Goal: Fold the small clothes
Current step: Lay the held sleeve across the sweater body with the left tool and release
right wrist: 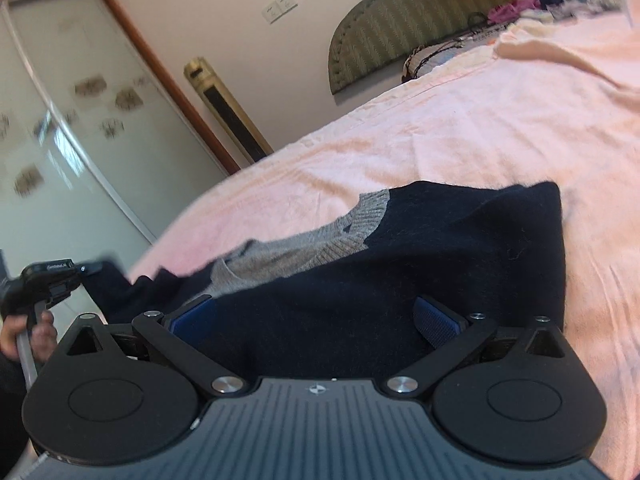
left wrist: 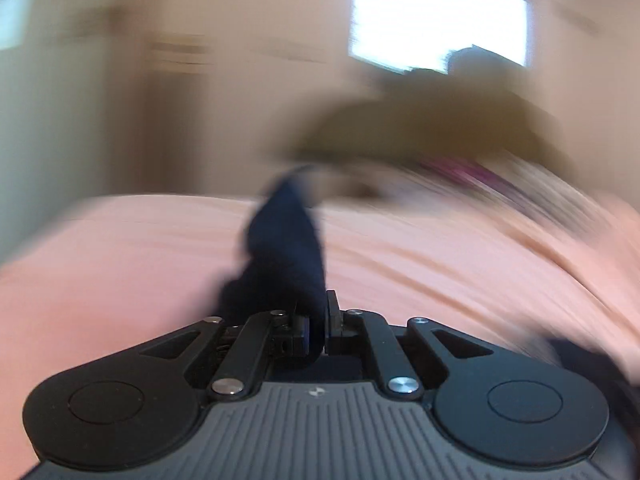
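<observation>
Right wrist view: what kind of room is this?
Most likely a bedroom. A bed with a pink sheet fills the view, a padded headboard stands against the wall, and a wardrobe with frosted sliding doors is on the left. A navy sweater lies on the sheet.

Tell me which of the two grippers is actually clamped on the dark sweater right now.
The left gripper: its jaws are pinched shut on a fold of the navy sweater. The right gripper has jaws spread wide, gripping nothing.
</observation>
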Demonstrator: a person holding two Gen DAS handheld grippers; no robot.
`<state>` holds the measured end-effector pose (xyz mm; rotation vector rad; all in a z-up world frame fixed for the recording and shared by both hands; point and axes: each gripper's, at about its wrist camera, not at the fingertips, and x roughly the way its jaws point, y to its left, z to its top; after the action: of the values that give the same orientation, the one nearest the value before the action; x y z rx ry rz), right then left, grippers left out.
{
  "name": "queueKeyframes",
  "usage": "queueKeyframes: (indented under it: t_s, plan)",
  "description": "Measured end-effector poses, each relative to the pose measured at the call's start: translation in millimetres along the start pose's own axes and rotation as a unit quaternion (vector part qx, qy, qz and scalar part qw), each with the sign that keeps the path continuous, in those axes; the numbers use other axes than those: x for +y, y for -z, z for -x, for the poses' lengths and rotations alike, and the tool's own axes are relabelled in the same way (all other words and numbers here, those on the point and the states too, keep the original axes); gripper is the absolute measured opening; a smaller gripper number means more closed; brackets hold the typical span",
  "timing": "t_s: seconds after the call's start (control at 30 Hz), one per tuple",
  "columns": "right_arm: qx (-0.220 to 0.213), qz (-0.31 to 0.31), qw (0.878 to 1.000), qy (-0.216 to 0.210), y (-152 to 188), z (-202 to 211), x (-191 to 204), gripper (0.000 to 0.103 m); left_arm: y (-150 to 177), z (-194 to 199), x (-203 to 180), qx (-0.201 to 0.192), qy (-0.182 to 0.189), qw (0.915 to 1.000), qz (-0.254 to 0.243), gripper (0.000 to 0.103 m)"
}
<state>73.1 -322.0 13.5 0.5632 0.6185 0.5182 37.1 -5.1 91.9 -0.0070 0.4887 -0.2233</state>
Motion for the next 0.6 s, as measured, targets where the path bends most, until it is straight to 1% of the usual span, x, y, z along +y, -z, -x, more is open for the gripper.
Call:
queueKeyframes:
  t_s: [0.03,0.07,0.1,0.13,0.2,0.27,0.3,0.37,0.4,0.43,0.47,0.5,0.53,0.57,0.6]
  plan:
    - [-0.007,-0.016,1.0,-0.011,-0.9,2.6,-5.2,0.103,10.4,-10.1,-28.8,0.039,0.057,0.997,-0.035,0.012]
    - [-0.012,-0.026,0.999,-0.02,-1.2,4.4,-8.2,0.103,22.5,-19.5,-50.6,0.072,0.078,0.9928,-0.056,0.012]
    - [-0.013,-0.03,0.999,-0.025,-1.1,5.2,-8.9,0.103,34.5,-25.2,-64.9,0.094,0.08,0.9898,-0.071,0.012]
    - [-0.011,-0.029,0.999,-0.025,-1.0,4.8,-8.0,0.103,43.8,-26.3,-72.4,0.103,0.078,0.9883,-0.08,0.013]
    - [-0.004,-0.02,1.0,-0.018,-0.8,2.4,-3.9,0.103,51.5,-16.7,-68.3,0.093,0.082,0.9886,-0.084,0.016]
    - [0.004,-0.014,1.0,-0.016,-1.7,0.6,-2.0,0.103,49.2,-3.4,-53.8,0.084,0.098,0.9892,-0.07,0.019]
    - [0.005,-0.018,1.0,-0.017,-3.0,0.4,-2.6,0.103,46.2,2.3,-45.7,0.078,0.097,0.9904,-0.061,0.024]
    - [0.016,-0.042,0.999,-0.01,-9.7,1.4,-2.4,0.103,46.9,17.3,-26.3,0.057,0.081,0.9942,-0.042,0.047]
    - [0.022,-0.065,0.998,-0.004,-14.6,2.4,-0.1,0.103,45.1,25.2,-12.8,0.045,0.071,0.9961,-0.025,0.073]
    - [0.028,-0.09,0.995,-0.016,-18.0,2.9,1.1,0.103,44.5,33.4,-0.5,0.029,0.062,0.9976,-0.001,0.086]
    - [0.035,-0.115,0.992,-0.041,-20.6,2.4,2.6,0.103,42.9,40.4,12.4,0.014,0.057,0.998,0.025,0.087]
    - [0.044,-0.138,0.987,-0.065,-21.0,-0.2,4.5,0.103,40.6,46.0,25.6,0.006,0.055,0.9973,0.048,0.087]
    - [0.057,-0.152,0.984,-0.08,-21.4,-4.4,8.8,0.103,38.0,47.9,36.9,0.005,0.05,0.9963,0.07,0.087]
    - [0.075,-0.154,0.982,-0.078,-21.1,-10.5,14.0,0.103,36.7,49.6,46.3,0.005,0.041,0.9954,0.087,0.087]
    - [0.098,-0.149,0.982,-0.066,-20.5,-18.2,19.2,0.103,35.7,48.6,54.4,0.004,0.029,0.9946,0.1,0.087]
